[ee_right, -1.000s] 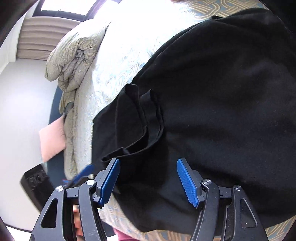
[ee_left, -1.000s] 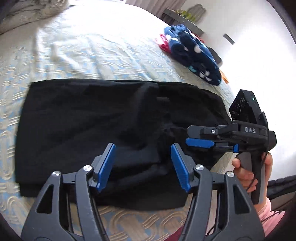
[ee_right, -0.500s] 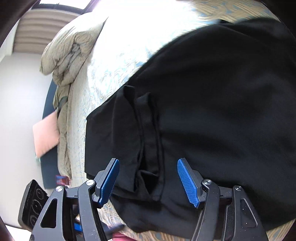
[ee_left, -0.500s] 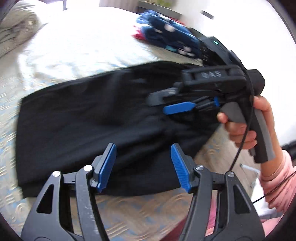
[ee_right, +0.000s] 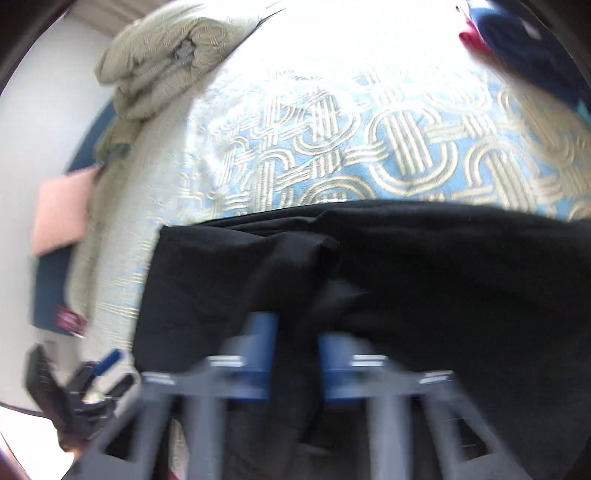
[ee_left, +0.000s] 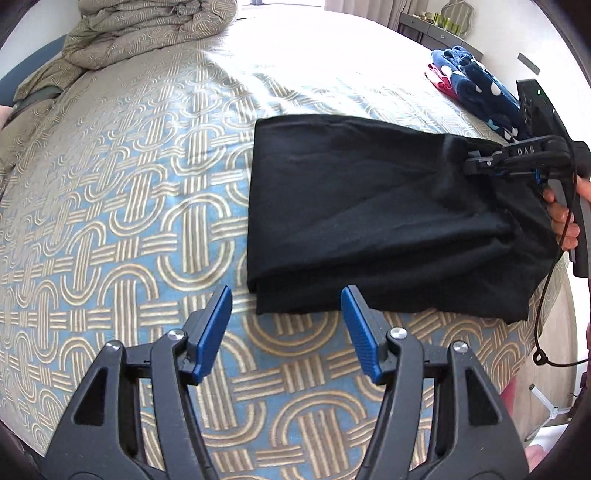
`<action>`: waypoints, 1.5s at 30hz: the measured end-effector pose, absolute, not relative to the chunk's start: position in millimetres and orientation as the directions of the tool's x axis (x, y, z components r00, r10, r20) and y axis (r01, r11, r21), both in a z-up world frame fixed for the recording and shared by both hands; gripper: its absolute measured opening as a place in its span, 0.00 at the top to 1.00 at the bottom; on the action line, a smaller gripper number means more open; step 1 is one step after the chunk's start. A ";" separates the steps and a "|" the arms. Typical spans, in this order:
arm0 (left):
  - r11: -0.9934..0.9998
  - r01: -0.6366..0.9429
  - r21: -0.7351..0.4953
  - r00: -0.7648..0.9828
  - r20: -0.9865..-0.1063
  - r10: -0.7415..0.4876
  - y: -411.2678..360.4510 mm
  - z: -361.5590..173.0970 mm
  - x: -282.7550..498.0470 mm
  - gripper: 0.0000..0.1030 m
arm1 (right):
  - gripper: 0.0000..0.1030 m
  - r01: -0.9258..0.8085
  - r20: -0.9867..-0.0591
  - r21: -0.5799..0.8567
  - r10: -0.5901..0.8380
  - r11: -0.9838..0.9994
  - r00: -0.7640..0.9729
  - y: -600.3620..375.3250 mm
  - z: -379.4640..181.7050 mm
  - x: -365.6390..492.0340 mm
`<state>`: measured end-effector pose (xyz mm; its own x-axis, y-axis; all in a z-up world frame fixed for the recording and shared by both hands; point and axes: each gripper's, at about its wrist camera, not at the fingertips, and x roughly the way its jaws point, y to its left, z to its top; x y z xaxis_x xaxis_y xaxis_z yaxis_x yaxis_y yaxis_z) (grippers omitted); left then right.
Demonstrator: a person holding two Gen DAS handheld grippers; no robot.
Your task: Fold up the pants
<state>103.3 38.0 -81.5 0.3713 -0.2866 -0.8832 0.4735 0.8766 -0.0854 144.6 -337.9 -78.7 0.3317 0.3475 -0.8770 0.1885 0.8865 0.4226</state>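
Black pants (ee_left: 369, 214) lie folded on the patterned bedspread (ee_left: 129, 206), folded edge to the left, bunched end to the right. My left gripper (ee_left: 286, 328) hovers open over the bedspread just in front of the pants' near left corner, nothing between its blue pads. My right gripper (ee_left: 471, 162) is at the bunched right end, its jaws closing tight on a pinch of the black fabric. In the blurred right wrist view the pants (ee_right: 443, 277) fill the lower half and black cloth sits between the nearly closed pads of the right gripper (ee_right: 293, 354). The left gripper (ee_right: 99, 373) shows at lower left.
A crumpled duvet (ee_left: 147, 26) lies at the head of the bed. A blue dotted garment over something red (ee_left: 480, 85) sits at the far right corner. The bed's edge runs just right of the pants, where a person's hand (ee_left: 561, 218) holds the right gripper.
The left gripper swung left, off the pants, to their near left corner. The right gripper shut on the bunched end of the pants and rolled.
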 end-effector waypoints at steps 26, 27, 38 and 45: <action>0.863 0.502 0.061 0.443 -0.875 -0.196 -2.8 -91.0 113.6 0.39 | 0.52 0.230 -0.928 0.180 0.088 0.956 0.361 -348.1 -60.1 115.7; 0.864 0.500 0.059 0.443 -0.875 -0.196 -2.4 -91.0 113.9 0.39 | 0.52 0.225 -0.928 0.188 0.097 0.956 0.360 -347.3 -60.0 111.1; 0.902 0.430 0.040 0.448 -0.877 -0.175 19.2 -110.1 131.8 0.25 | 0.51 0.168 -0.936 0.245 0.187 0.955 0.299 -323.6 -81.0 94.1; 0.933 0.348 -0.093 0.412 -0.879 -0.241 51.5 -108.4 139.5 0.23 | 0.46 0.159 -0.933 0.244 0.187 0.957 0.307 -318.8 -75.0 86.6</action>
<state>139.5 51.5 -108.4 0.4120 -0.2411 -0.8787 0.3476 0.9330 -0.0930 86.6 -318.8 -75.0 0.3067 0.1872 -0.9332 0.1589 0.9566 0.2441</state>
